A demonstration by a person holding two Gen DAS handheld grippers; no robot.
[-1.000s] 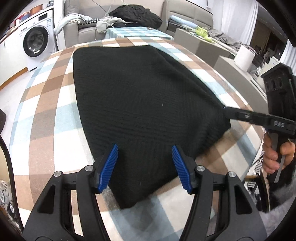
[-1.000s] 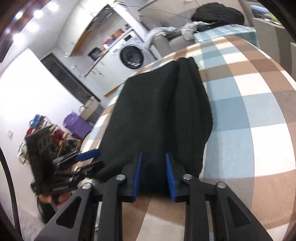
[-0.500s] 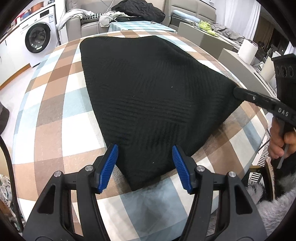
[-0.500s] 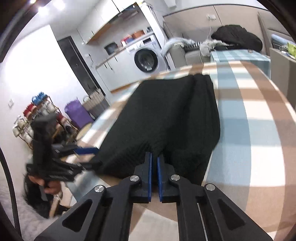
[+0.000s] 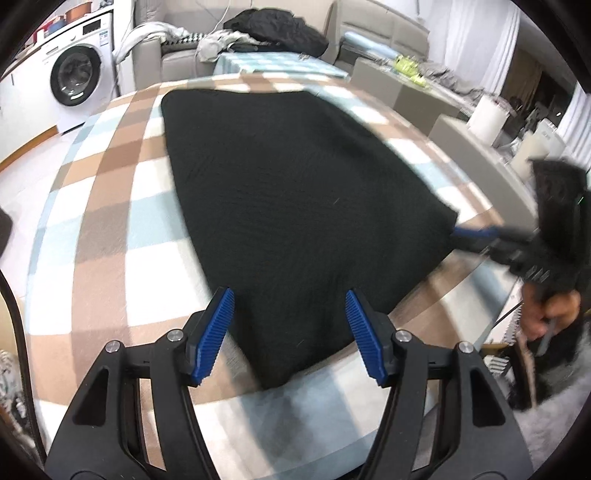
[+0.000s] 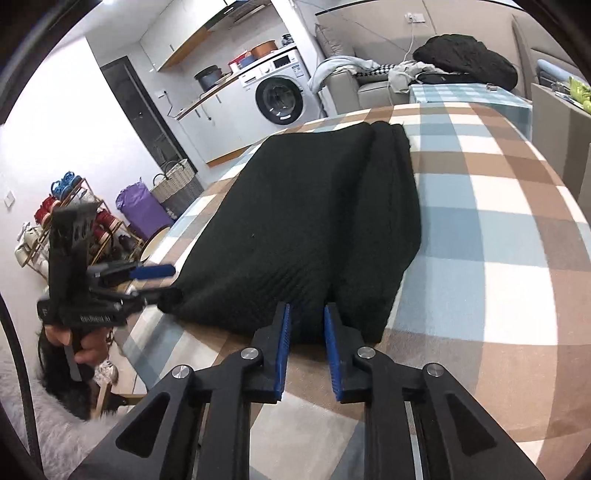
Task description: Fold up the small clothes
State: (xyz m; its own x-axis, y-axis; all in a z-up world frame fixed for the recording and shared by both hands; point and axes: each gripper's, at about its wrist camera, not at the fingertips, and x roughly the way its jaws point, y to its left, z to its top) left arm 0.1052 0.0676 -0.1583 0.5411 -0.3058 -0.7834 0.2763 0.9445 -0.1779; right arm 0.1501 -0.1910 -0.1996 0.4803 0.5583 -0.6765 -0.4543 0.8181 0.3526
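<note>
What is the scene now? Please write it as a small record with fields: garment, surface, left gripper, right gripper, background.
garment: black knit garment, lying folded on the table
surface: checked tablecloth in brown, blue and white
left gripper: open, at the garment's near corner
right gripper: open, fingers at the garment's near edge
background: washing machine, sofa with clothes piled on it

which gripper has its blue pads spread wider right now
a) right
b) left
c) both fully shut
b) The left gripper shows a wide gap between its blue pads over the near edge of the black garment, while the right gripper has only a narrow gap.
</note>
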